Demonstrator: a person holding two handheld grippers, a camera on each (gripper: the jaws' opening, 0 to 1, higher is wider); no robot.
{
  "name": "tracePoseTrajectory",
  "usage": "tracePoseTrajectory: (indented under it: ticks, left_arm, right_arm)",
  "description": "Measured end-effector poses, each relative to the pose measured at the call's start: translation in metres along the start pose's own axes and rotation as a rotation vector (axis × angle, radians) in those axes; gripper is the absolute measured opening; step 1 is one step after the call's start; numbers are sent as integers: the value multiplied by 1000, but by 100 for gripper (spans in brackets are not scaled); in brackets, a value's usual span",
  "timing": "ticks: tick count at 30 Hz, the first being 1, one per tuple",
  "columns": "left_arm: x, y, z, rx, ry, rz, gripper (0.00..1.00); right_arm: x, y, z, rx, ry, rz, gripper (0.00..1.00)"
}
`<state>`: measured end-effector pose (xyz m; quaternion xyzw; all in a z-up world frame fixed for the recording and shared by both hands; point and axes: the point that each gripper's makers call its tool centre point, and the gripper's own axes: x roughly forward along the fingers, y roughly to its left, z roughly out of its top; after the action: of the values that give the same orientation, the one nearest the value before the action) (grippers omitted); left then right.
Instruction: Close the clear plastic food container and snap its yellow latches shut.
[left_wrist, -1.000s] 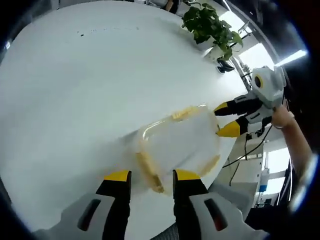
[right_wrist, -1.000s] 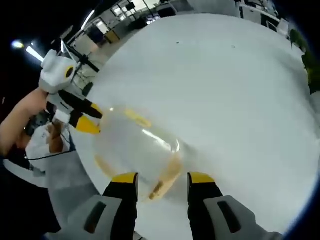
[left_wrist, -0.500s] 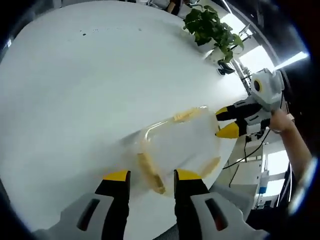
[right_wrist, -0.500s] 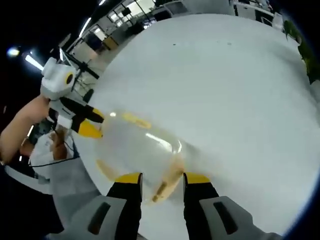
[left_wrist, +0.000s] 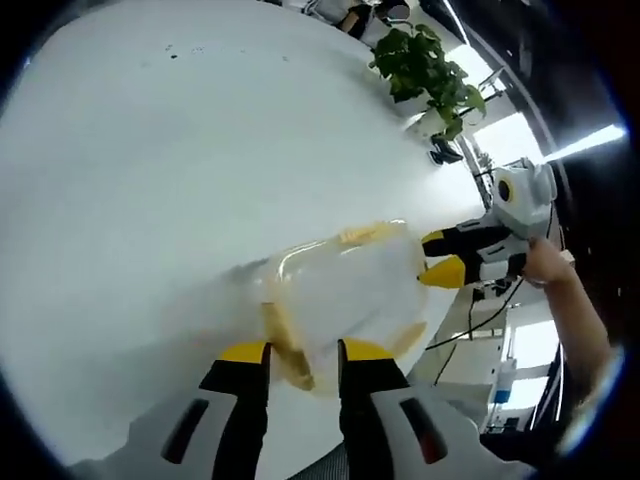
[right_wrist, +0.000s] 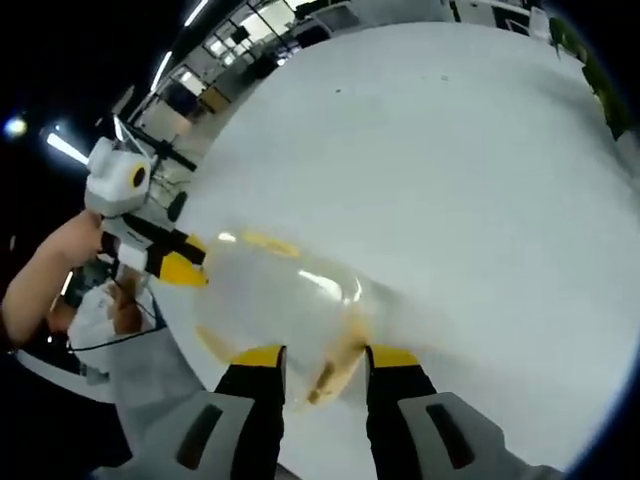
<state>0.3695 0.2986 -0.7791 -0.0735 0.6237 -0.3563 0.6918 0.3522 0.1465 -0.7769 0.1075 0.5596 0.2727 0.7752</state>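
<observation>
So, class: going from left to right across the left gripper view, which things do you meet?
Left gripper → container → right gripper → a person's hand

containers: 1 (left_wrist: 350, 290) | grippers: 2 (left_wrist: 303, 352) (right_wrist: 322, 354) | plants: 1 (left_wrist: 425, 65)

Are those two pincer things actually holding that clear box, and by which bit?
Each hand-held gripper, left and right, straddles a yellow latch at opposite ends of the clear container. Whether either actually pinches it cannot be told.
</observation>
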Motion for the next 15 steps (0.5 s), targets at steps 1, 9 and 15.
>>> tracePoseTrajectory:
  ticks: [1,9,15]
  left_arm:
    - [0,0,-1,-6,-3,-7,26]
    - [-1,-3,-4,-20,27,-3,25]
    - [-1,-8,-10,-36,52,-21,24]
  right_arm:
    - [0,0,0,3,0,0,30]
    - [2,2,0,-6,7,-5,30]
    - [1,3,-1,-25,32,-17,29]
